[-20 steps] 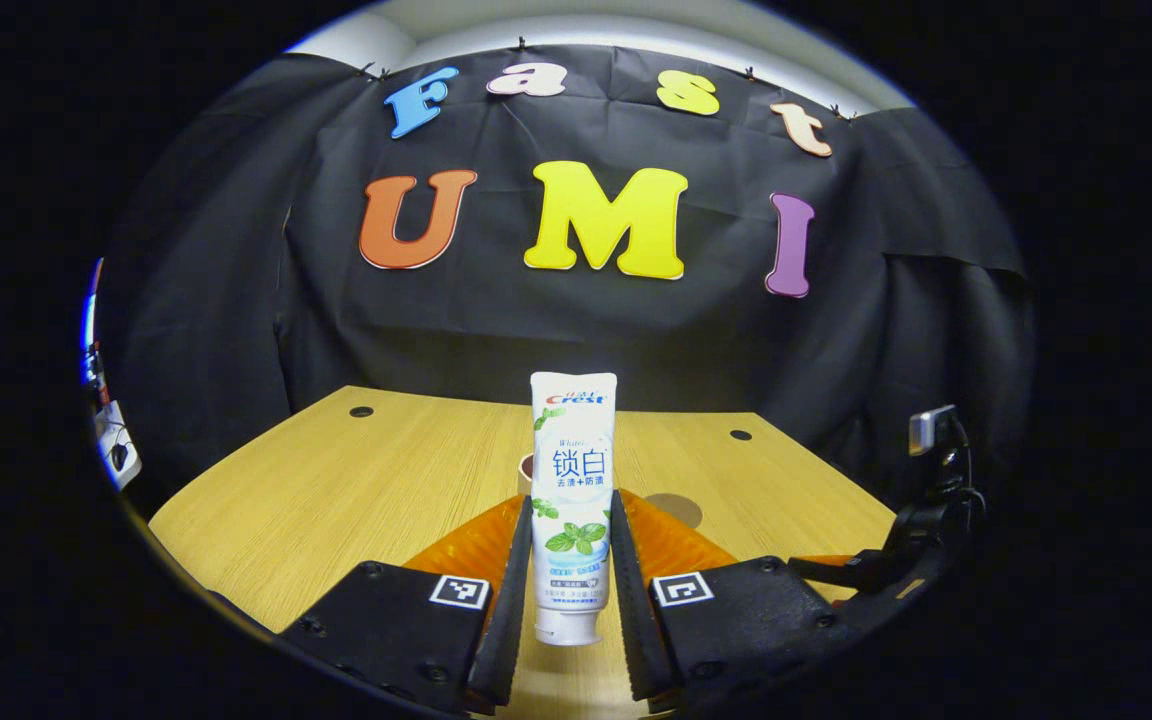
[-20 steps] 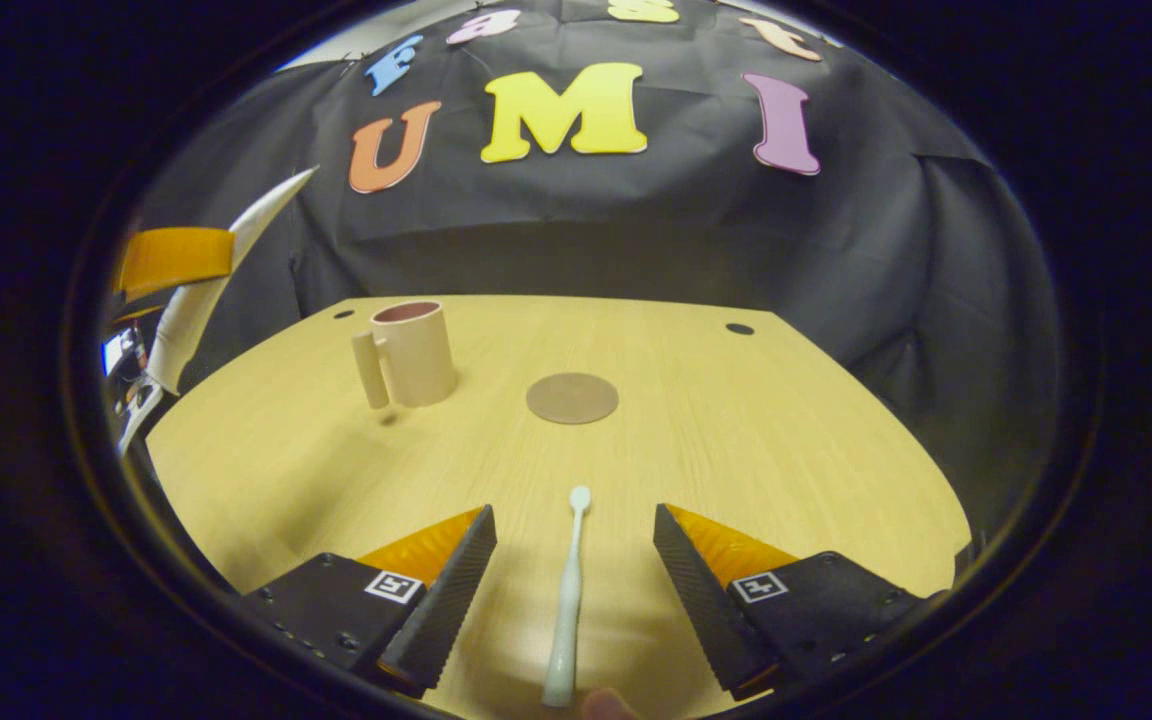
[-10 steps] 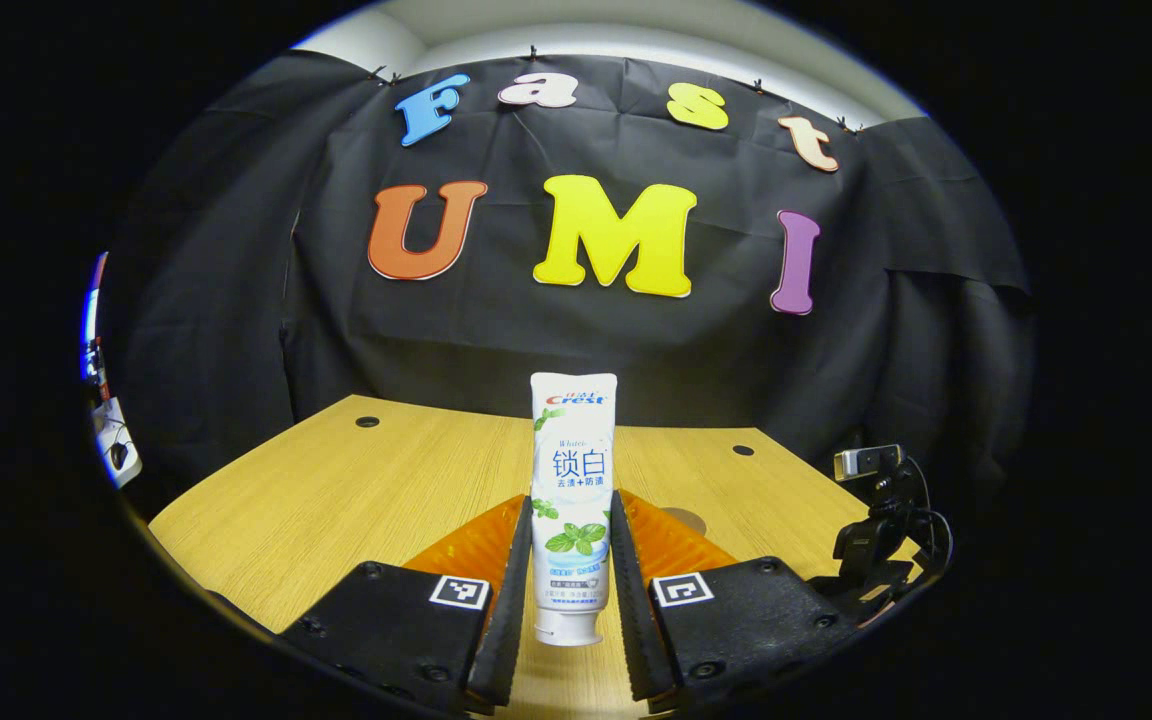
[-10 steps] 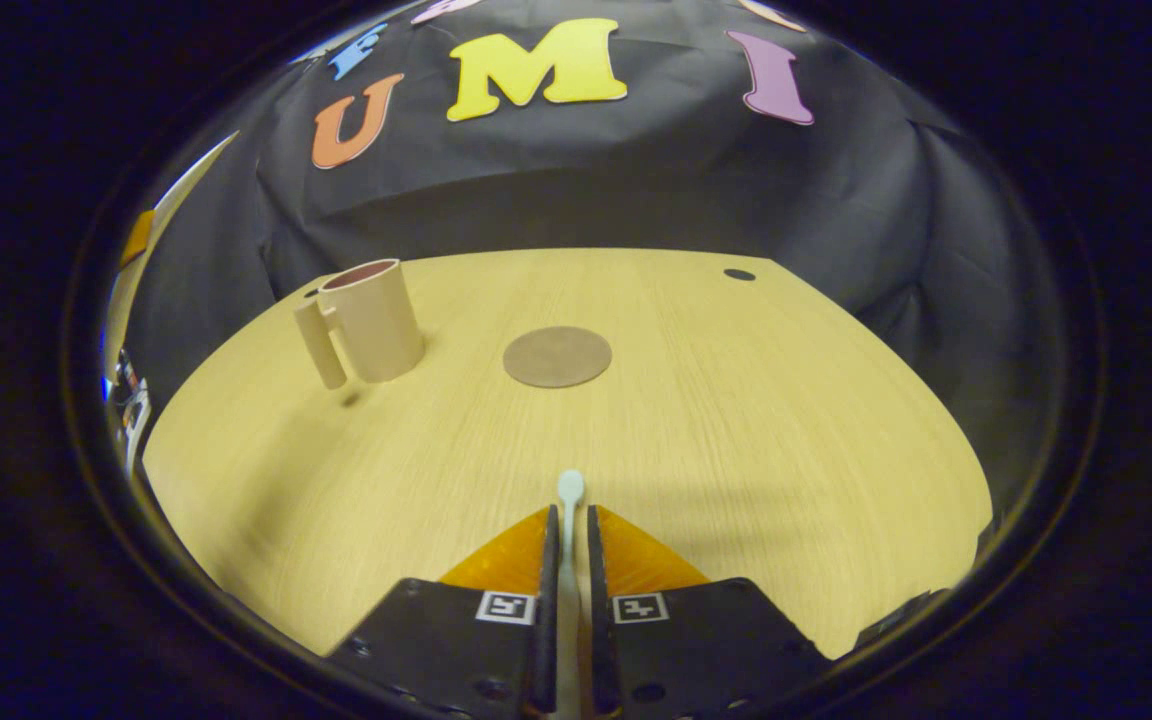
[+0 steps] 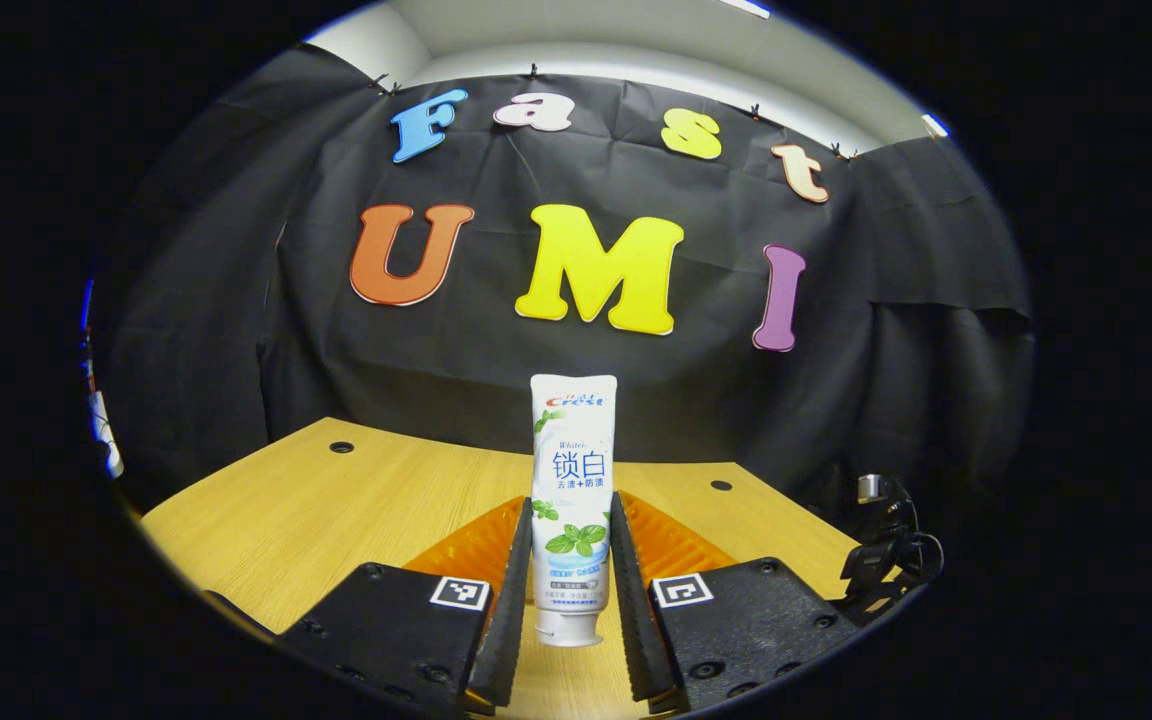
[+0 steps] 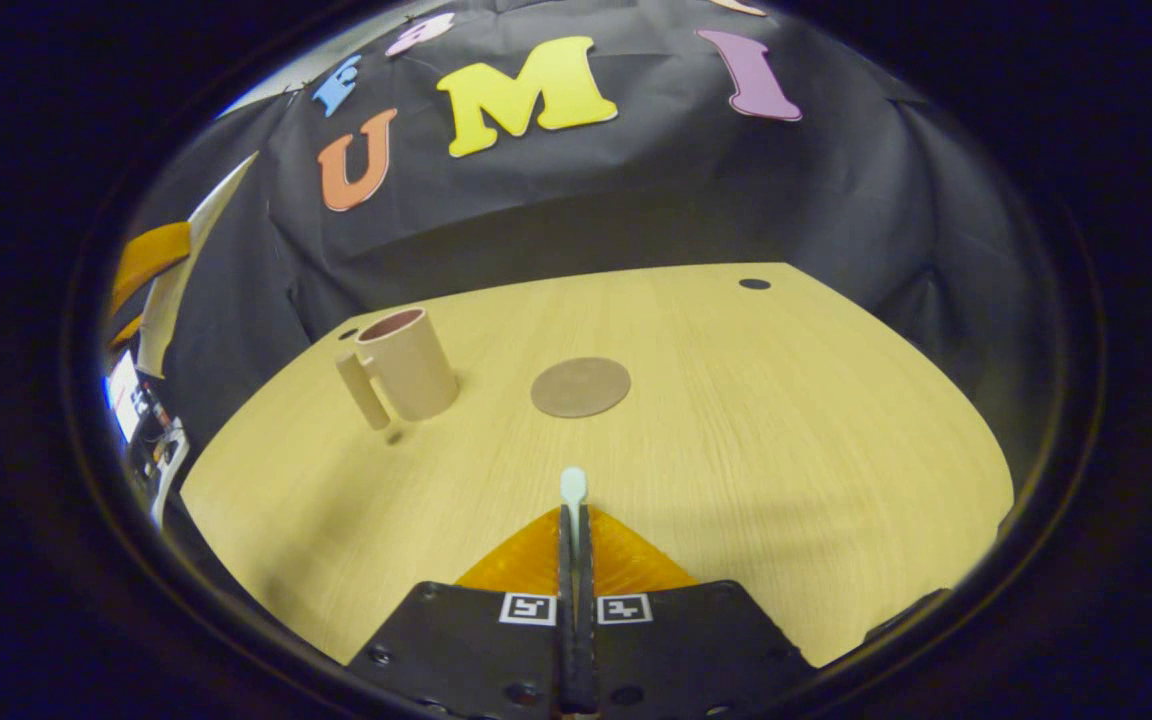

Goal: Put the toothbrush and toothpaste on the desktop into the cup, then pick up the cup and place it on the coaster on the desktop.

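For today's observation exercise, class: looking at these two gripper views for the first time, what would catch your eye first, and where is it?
In the left gripper view, a white toothpaste tube stands upright, cap down, clamped in the left gripper, dead centre. In the right gripper view, the right gripper pinches a pale toothbrush, its tip poking out ahead. Beyond it on the wooden desktop stand a beige cup at left and a round brown coaster beside it.

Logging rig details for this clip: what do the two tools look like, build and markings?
Each tool, left and right, has a black body with visible screws, a small square black-and-white tag at the base of each finger, and ridged orange panels behind the fingers. The fingers' inner faces are ribbed.
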Demonstrator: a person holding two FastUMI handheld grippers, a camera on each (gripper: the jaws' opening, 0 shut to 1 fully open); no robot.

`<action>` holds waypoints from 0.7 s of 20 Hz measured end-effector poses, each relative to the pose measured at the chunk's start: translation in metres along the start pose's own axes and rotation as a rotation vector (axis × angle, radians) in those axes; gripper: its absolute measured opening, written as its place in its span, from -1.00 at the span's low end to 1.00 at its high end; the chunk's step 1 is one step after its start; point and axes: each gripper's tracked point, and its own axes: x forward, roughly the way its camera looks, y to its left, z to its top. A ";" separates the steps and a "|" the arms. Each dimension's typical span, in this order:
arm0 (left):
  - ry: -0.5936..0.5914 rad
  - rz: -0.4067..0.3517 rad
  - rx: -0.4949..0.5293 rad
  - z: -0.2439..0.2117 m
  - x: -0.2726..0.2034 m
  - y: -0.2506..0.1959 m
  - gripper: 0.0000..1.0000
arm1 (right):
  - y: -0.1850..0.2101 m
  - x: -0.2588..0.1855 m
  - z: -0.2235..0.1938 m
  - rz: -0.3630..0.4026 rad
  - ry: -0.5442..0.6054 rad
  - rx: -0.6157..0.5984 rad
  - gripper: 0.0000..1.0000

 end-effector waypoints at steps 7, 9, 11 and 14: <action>-0.064 0.000 -0.036 0.011 0.054 0.013 -0.11 | 0.006 -0.020 0.021 0.075 -0.055 0.015 -1.00; -0.089 -0.001 -0.028 0.013 0.072 0.017 -0.10 | 0.008 -0.026 0.029 0.085 -0.078 0.012 -1.00; -0.103 -0.006 -0.026 0.010 0.086 0.019 -0.10 | 0.009 -0.032 0.036 0.091 -0.101 0.003 -0.99; -0.088 0.005 -0.031 0.001 0.116 0.029 -0.10 | 0.014 -0.041 0.044 0.112 -0.127 -0.005 -1.00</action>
